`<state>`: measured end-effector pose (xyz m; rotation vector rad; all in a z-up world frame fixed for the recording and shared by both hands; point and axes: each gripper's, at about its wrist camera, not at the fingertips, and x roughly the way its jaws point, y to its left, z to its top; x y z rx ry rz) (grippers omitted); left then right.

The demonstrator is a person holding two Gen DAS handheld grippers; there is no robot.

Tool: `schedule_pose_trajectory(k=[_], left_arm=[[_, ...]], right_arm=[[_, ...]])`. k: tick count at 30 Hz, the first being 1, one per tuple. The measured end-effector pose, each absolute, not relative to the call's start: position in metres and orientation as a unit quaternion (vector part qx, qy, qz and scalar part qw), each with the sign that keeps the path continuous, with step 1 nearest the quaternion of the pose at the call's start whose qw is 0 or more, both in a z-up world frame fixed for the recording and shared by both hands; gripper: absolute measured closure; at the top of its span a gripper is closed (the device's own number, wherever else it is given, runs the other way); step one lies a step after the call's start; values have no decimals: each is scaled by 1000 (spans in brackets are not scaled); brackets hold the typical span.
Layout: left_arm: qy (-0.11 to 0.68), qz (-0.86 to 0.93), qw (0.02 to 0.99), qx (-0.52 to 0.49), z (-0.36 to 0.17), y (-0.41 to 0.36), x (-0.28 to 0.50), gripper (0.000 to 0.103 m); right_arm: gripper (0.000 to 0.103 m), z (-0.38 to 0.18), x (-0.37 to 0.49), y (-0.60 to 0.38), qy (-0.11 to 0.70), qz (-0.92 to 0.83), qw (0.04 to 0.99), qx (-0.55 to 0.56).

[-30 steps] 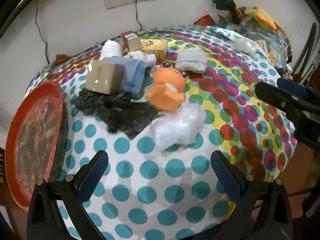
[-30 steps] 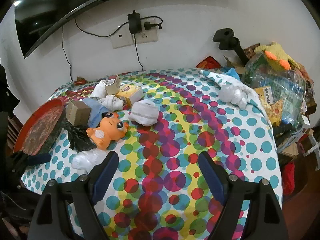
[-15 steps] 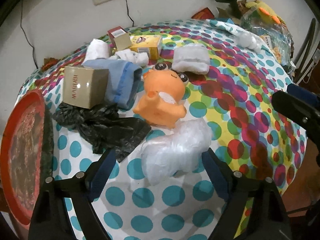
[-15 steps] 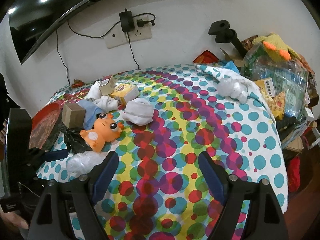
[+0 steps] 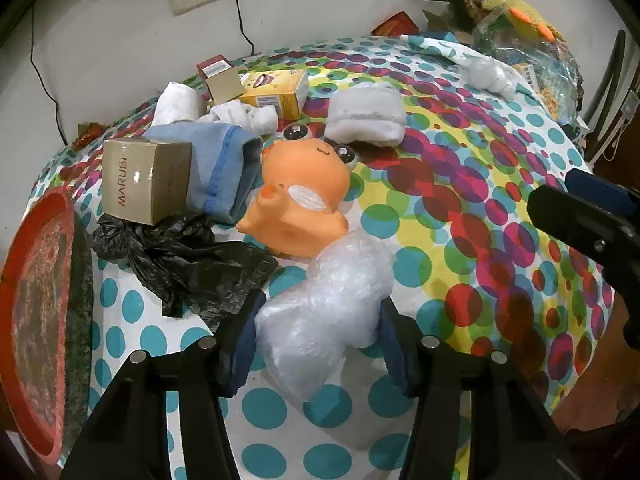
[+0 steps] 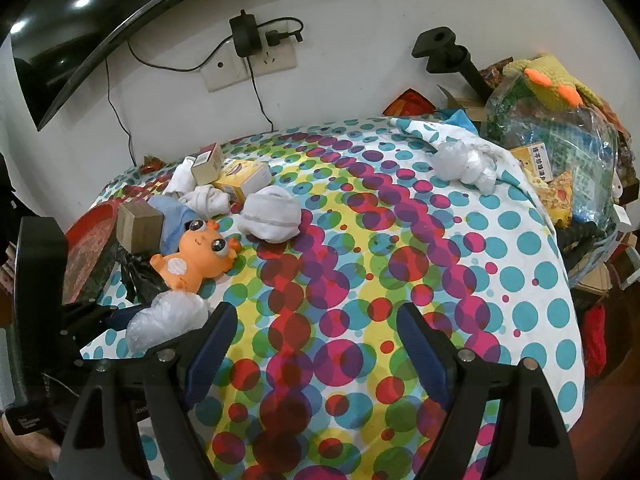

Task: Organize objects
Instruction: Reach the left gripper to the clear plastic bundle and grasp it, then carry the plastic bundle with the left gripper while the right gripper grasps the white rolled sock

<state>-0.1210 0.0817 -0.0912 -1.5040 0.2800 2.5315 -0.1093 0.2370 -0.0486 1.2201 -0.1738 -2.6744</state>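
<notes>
At the counter's near edge, the left tool (image 5: 318, 320) is closing on the clear plastic wad (image 5: 324, 312), seemingly touching; it may squirt out. The right tool (image 6: 316, 340) hangs wide, empty.

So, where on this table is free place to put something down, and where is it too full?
Free: the dotted cloth between the rolled white sock and the crumpled white plastic, and the near edge before the right gripper. Crowded: the left side, around the orange toy, brown box and black bag.
</notes>
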Motion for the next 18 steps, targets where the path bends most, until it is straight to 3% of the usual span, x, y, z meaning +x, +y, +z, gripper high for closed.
schedule_pose_trajectory(k=[18], left_arm=[[66, 863, 86, -493, -64, 47, -93, 54]], right_arm=[[19, -53, -162, 195, 11, -908, 105, 405]])
